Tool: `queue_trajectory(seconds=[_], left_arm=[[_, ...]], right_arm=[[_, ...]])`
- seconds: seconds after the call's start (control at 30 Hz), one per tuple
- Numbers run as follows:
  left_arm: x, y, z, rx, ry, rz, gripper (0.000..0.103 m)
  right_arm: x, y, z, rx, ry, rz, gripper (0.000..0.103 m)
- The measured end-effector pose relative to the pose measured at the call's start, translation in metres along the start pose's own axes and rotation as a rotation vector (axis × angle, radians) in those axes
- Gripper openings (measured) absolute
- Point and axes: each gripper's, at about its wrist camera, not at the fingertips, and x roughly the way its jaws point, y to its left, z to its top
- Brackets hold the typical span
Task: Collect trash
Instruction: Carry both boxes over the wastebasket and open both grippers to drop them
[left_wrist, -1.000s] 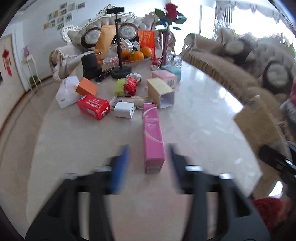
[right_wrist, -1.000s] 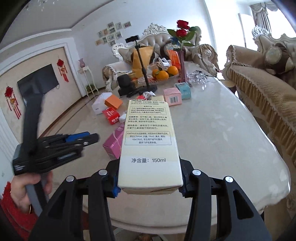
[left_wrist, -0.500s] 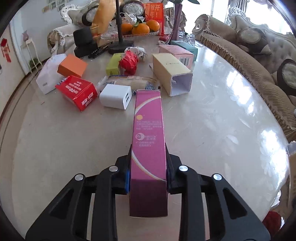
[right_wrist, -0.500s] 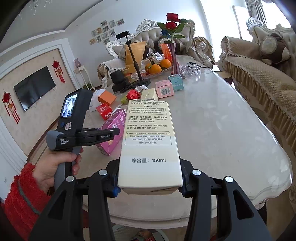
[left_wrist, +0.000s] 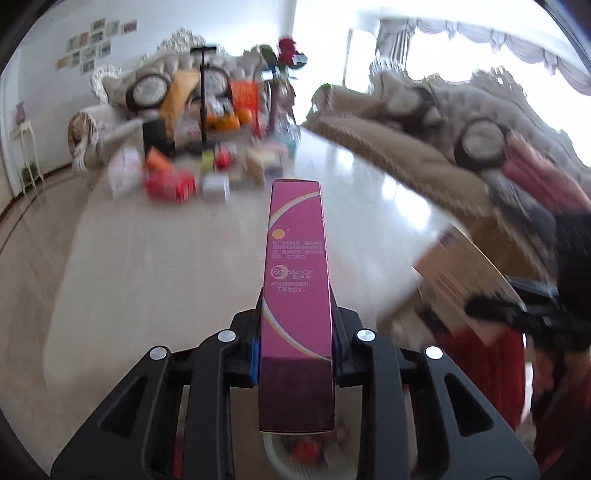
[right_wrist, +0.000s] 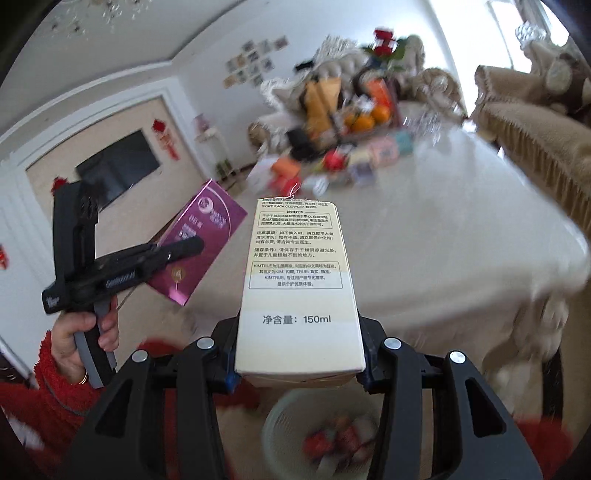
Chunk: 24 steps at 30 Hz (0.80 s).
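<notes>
Currently, both grippers are loaded and positioned over the disposal point. The left gripper (left_wrist: 295, 354) has its fingers closed flat against the sides of the pink box (left_wrist: 297, 295), which projects forward, clear of the worktop (left_wrist: 147, 258). The right gripper (right_wrist: 299, 358) has its fingers partly open, as wide as the cream box (right_wrist: 299, 288) they clamp; this box likewise projects forward, off the worktop. In the right wrist view, the left gripper (right_wrist: 184, 247) appears to the left, held by a hand (right_wrist: 79, 343) in a red sleeve. A white basket (right_wrist: 280, 413) sits directly below the near ends of both boxes, off the near edge of the worktop, with some red and pale scraps already inside. The step in hand is judged to be transport to the basket, nearly complete. The next move calls for lowering or tipping each box over the basket opening, then parting the fingers so it drops inside the rim. More boxes (left_wrist: 170, 186) remain at the far end of the worktop, blurred.
</notes>
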Motion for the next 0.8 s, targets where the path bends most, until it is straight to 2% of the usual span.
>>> queue_trajectory(seconds=[0.1,0.13,0.2,0.33,0.43,0.5,0.53,0.57,0.6,0.63,0.8], left_arm=[[0.011,-0.011,-0.058,-0.018,0.133,-0.013,0.027],[0.025,-0.015,-0.081,-0.018,0.202,-0.013,0.027],[0.06,-0.016,-0.119,-0.043,0.334,-0.004,0.027],[0.135,-0.013,-0.166,-0.08,0.53,-0.02,0.027],[0.175,-0.013,-0.187,-0.088,0.616,-0.005,0.027],[0.187,-0.012,-0.194,-0.121,0.662,-0.023,0.029],[0.193,-0.009,-0.197,-0.139,0.686,-0.001,0.037],[0.194,-0.007,-0.198,-0.144,0.688,0.024,0.065],[0.194,-0.005,-0.2,-0.15,0.676,0.051,0.076],[0.192,-0.001,-0.201,-0.167,0.652,0.082,0.079],[0.184,0.011,-0.203,-0.248,0.63,0.055,0.079]], right_arm=[[0.012,0.007,-0.043,0.036,0.128,0.01,0.044],[0.026,0.005,-0.063,0.059,0.198,0.014,0.044],[0.049,0.0,-0.086,0.081,0.282,-0.003,0.044],[0.13,-0.019,-0.134,0.088,0.509,-0.096,0.044],[0.166,-0.027,-0.155,0.05,0.597,-0.172,0.044],[0.177,-0.031,-0.165,0.052,0.639,-0.177,0.045],[0.183,-0.033,-0.17,0.059,0.666,-0.167,0.045],[0.185,-0.034,-0.174,0.067,0.683,-0.17,0.051],[0.187,-0.035,-0.176,0.074,0.696,-0.181,0.057],[0.188,-0.038,-0.178,0.088,0.699,-0.196,0.063],[0.185,-0.05,-0.183,0.163,0.703,-0.214,0.063]])
